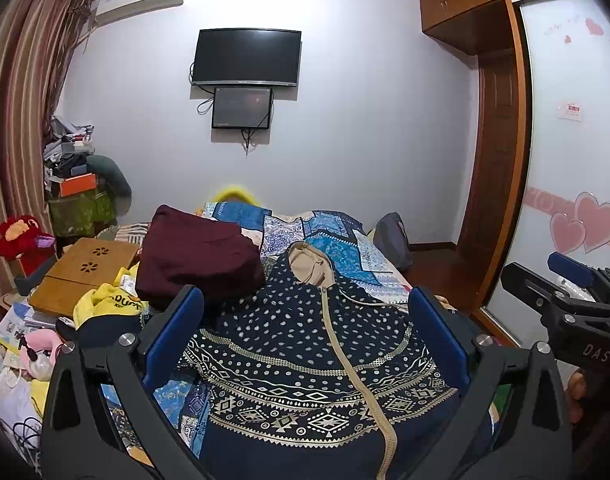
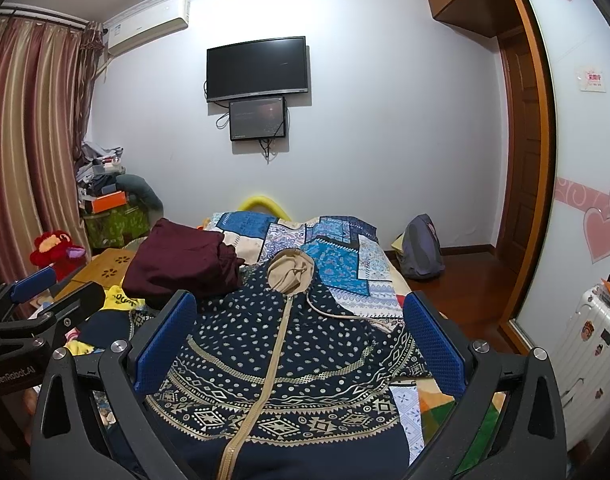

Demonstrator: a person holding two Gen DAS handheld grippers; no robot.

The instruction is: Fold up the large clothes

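A large navy hooded jacket (image 1: 305,352) with beige dots, geometric bands and a beige zipper lies spread flat on the bed, hood (image 1: 309,264) pointing away from me. It also shows in the right wrist view (image 2: 273,360). My left gripper (image 1: 305,344) is open and empty, hovering above the jacket's middle. My right gripper (image 2: 301,344) is open and empty, also above the jacket. The right gripper also shows at the right edge of the left wrist view (image 1: 561,284). The left gripper shows at the left edge of the right wrist view (image 2: 45,296).
A folded maroon garment (image 1: 197,256) lies on the bed left of the hood. A yellow garment (image 1: 105,304) and a wooden lap desk (image 1: 81,276) lie further left. The patchwork bedspread (image 1: 329,236) covers the bed. A backpack (image 2: 421,248) and a white suitcase (image 2: 585,352) stand on the floor at right.
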